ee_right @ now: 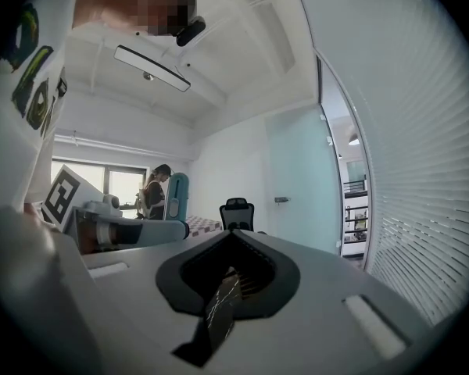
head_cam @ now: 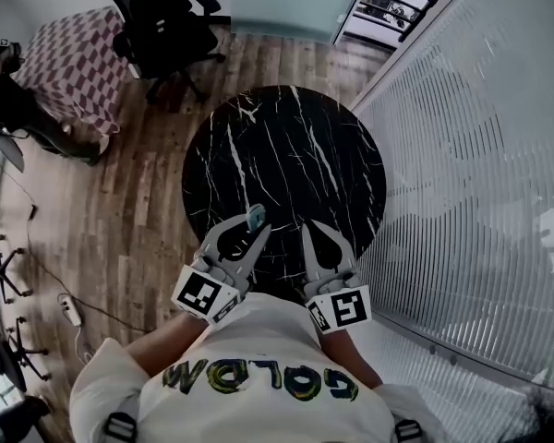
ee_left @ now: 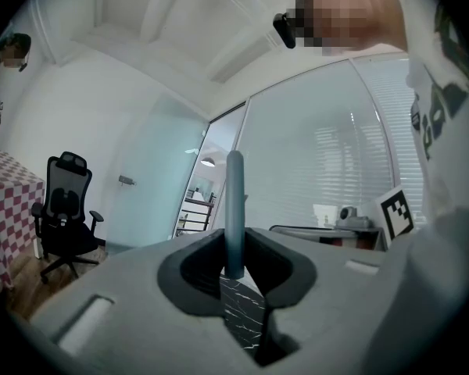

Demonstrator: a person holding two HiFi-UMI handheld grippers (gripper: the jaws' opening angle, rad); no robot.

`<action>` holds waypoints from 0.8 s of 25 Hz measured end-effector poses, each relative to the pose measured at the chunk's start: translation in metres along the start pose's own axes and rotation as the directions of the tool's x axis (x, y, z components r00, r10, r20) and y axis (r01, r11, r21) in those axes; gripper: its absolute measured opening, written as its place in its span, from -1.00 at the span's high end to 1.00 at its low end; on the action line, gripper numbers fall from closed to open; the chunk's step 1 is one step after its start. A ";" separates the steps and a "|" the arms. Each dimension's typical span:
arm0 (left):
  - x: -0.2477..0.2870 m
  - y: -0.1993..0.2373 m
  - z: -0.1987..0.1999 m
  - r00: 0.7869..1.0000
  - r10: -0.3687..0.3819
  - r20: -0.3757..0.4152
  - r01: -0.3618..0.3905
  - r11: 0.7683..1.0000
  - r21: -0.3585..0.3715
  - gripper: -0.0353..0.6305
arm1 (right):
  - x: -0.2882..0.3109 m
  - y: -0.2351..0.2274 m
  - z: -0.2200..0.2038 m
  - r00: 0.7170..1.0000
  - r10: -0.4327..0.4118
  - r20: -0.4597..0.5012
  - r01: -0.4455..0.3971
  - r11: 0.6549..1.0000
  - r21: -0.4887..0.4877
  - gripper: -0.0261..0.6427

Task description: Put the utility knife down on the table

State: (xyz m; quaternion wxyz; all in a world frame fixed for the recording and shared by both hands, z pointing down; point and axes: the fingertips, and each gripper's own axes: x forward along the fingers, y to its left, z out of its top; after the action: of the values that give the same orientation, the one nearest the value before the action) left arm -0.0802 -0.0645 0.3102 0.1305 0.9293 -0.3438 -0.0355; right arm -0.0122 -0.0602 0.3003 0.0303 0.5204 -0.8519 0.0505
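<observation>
The left gripper [head_cam: 250, 231] pinches a teal utility knife [ee_left: 234, 209] between its jaws. The knife stands upright, its upper end poking above the jaw tips, held over the near edge of the round black marble table [head_cam: 286, 146] and not resting on it. Just beside it, the right gripper [head_cam: 307, 229] has its jaws pressed together with nothing between them.
</observation>
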 end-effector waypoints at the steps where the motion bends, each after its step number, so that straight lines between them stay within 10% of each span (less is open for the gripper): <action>1: 0.001 -0.001 -0.001 1.000 -0.002 -0.003 0.002 1.000 -0.002 0.68 | -0.001 -0.002 -0.001 1.000 -0.004 -0.002 0.004 1.000 0.001 0.92; 20: 0.035 -0.038 -0.007 0.998 0.049 -0.032 -0.048 0.999 0.014 0.68 | -0.028 -0.042 0.004 0.998 0.059 0.003 -0.059 0.998 -0.005 0.92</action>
State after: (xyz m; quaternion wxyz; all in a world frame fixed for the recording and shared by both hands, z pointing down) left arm -0.0288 -0.0580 0.3079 0.1305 0.9219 -0.3644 -0.0150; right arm 0.0373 -0.0551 0.2953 0.0287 0.4952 -0.8669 0.0487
